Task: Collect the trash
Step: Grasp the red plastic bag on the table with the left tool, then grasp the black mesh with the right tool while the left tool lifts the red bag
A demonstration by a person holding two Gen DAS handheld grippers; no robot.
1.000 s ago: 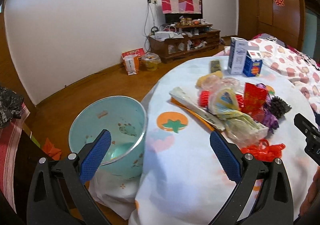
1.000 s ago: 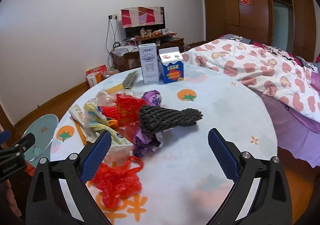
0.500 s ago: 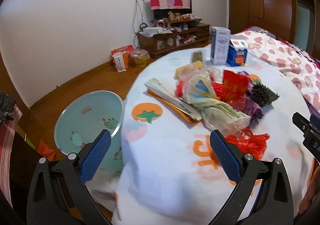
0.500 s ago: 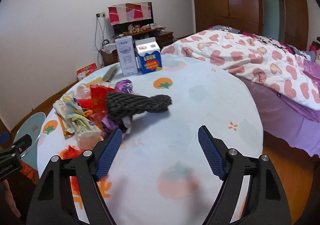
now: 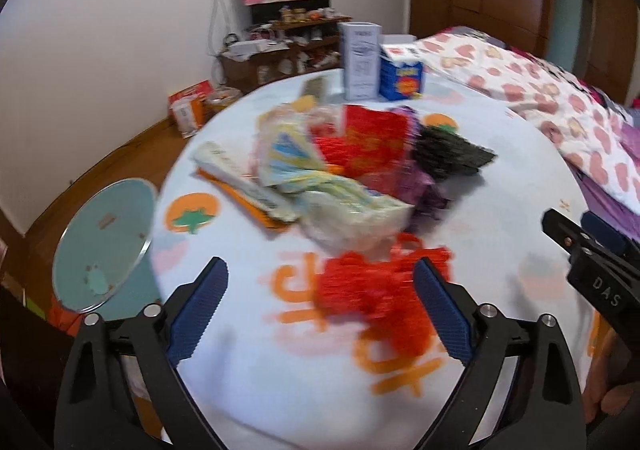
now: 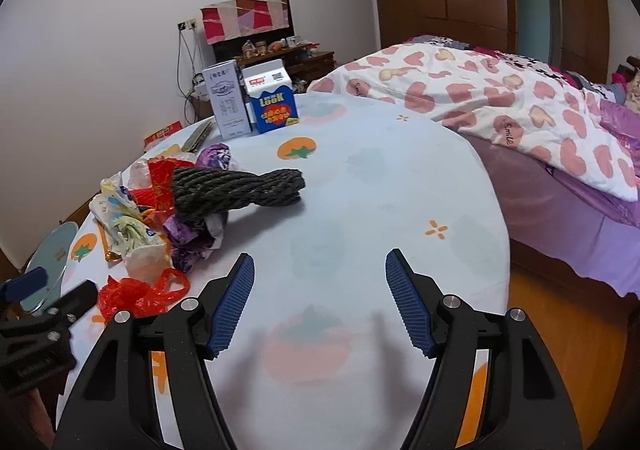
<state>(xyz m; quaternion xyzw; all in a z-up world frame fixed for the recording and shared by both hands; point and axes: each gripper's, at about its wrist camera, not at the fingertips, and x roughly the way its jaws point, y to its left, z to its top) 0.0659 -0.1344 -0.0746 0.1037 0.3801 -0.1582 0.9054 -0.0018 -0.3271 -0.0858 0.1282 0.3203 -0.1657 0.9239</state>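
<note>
A heap of trash lies on the round table: a crumpled red plastic bag (image 5: 376, 290) nearest me, a pale printed plastic bag (image 5: 344, 210), red wrappers (image 5: 372, 138), purple foil (image 6: 188, 234) and a dark green rope bundle (image 6: 236, 190). A light blue trash bin (image 5: 100, 246) stands on the floor at the table's left edge. My left gripper (image 5: 324, 310) is open and empty, just above the red bag. My right gripper (image 6: 320, 302) is open and empty over bare tablecloth, right of the heap. The left wrist view is motion-blurred.
A grey carton (image 6: 226, 104) and a blue milk carton (image 6: 274, 102) stand at the table's far side. A bed with a heart-print quilt (image 6: 500, 106) is close on the right. A TV cabinet (image 5: 280, 54) stands by the far wall.
My left gripper has swung right from over the bin to over the table, close to the red bag. My right gripper has moved right and its jaws have narrowed somewhat.
</note>
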